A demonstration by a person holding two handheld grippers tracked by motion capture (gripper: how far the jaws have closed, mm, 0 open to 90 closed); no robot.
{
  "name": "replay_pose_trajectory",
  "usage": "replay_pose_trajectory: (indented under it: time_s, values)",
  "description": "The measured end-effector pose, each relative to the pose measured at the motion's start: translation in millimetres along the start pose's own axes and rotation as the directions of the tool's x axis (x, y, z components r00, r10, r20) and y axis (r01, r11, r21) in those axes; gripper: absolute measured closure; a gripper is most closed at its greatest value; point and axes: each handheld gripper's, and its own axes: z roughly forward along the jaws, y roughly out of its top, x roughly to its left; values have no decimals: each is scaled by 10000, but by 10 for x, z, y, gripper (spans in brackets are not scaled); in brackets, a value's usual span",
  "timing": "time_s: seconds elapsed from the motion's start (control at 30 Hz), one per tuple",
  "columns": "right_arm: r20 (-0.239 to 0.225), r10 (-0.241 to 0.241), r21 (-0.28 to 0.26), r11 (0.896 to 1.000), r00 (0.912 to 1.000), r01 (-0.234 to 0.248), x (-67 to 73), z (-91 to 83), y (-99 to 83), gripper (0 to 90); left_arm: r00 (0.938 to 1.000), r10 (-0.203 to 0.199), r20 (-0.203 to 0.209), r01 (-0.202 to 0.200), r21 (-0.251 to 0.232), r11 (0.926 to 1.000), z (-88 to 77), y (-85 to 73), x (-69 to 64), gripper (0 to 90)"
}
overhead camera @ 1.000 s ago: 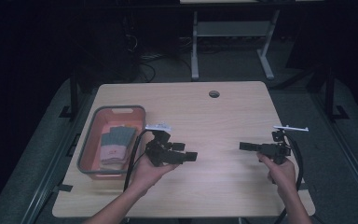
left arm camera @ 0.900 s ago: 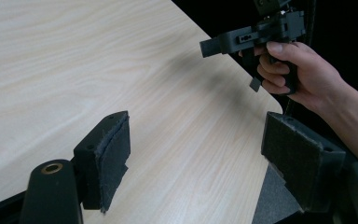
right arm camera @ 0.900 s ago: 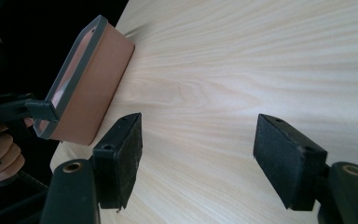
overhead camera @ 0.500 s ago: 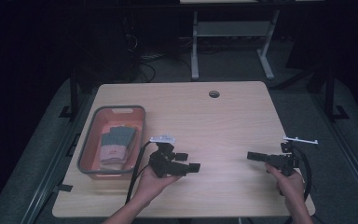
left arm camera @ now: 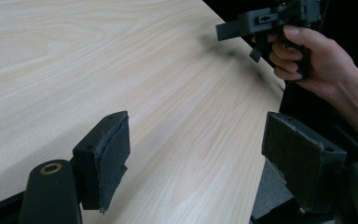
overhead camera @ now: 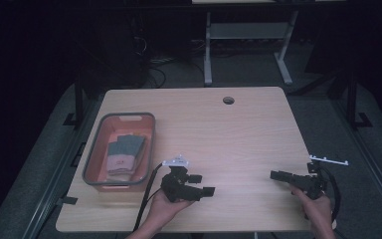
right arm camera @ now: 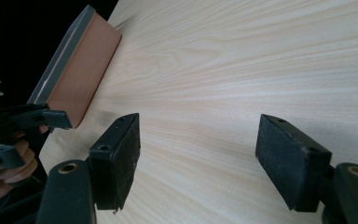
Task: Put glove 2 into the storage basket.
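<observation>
Wooden table, pale grained top, with a round hole near its far edge. Orange bin with a grey rim standing on the left part of the table, close to the left edge; inside the bin, folded dark grey cloths stacked over a pinkish one. Seen from the right gripper view as an orange wall at the table's far left.

Left gripper held in the left hand low over the near part of the table, just right of the bin's near corner, pointing toward the right edge. Jaws spread wide with nothing between them, bare table wood in the gap in the left gripper view. Black cable trailing from it off the near edge of the table.

Right gripper held in the right hand at the near right corner of the table, pointing left toward the left gripper, well apart from it and far from the bin. Jaws likewise standing wide apart in the right gripper view, only table wood between the pads, nothing gripped.
</observation>
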Motion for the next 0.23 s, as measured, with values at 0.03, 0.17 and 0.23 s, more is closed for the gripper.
replay_pose_trajectory:
  time_s: [0.03, 0.17, 0.23]
  values:
    - [-44, -48, -17, 10000, 10000, 48, 8, -6, -12, 301, 10000, -10, 19, 10, -1, 10000, 1, -35, 4, 236]
    - [50, -398, -26, 9992, 9992, 398, 48, -44, -64, 287, 9999, -107, 66, 108, -94, 9999, -6, -150, 33, 234]
    - [105, -617, -10, 9981, 9980, 617, 80, -56, -75, 282, 10000, -37, 12, 37, -96, 9999, -2, -225, 32, 233]
